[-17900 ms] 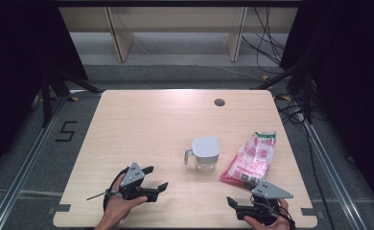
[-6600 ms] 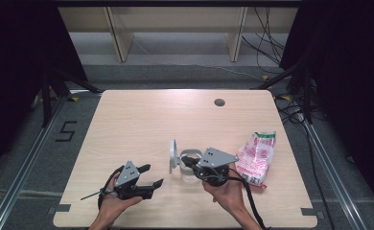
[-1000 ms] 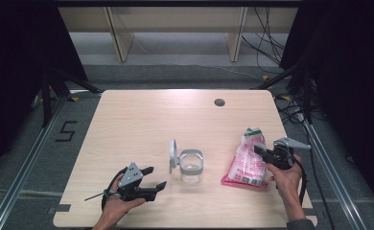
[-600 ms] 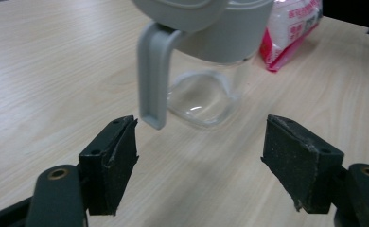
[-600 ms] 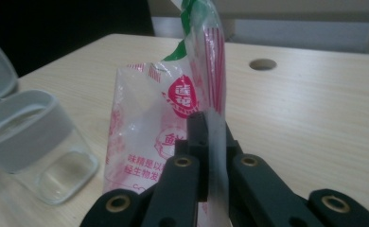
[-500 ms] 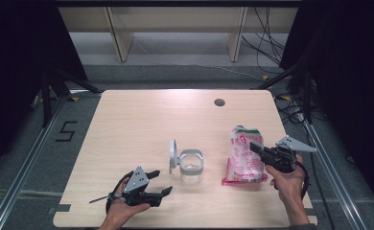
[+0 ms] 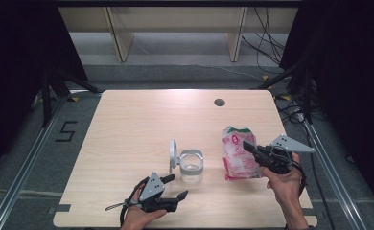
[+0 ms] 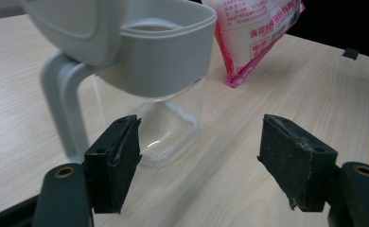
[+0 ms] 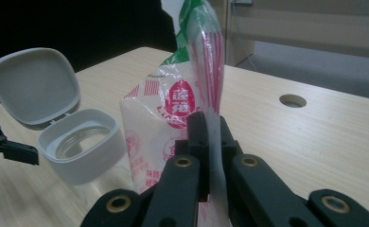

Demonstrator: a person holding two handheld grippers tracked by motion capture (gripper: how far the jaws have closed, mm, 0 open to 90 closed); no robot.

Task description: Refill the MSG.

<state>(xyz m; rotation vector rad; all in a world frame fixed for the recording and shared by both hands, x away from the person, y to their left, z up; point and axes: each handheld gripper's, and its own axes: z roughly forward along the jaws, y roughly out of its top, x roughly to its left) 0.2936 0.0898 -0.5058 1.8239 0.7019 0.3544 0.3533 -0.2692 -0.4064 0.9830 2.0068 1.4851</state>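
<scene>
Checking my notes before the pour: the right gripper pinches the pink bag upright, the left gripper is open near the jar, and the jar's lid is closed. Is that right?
Not quite: the jar's lid is flipped open, as the right gripper view shows. The rest holds: the right gripper pinches the pink bag upright, and the left gripper is open near the jar.

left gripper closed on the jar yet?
No, in the left gripper view the left gripper stands open, its pads short of the clear jar.
</scene>
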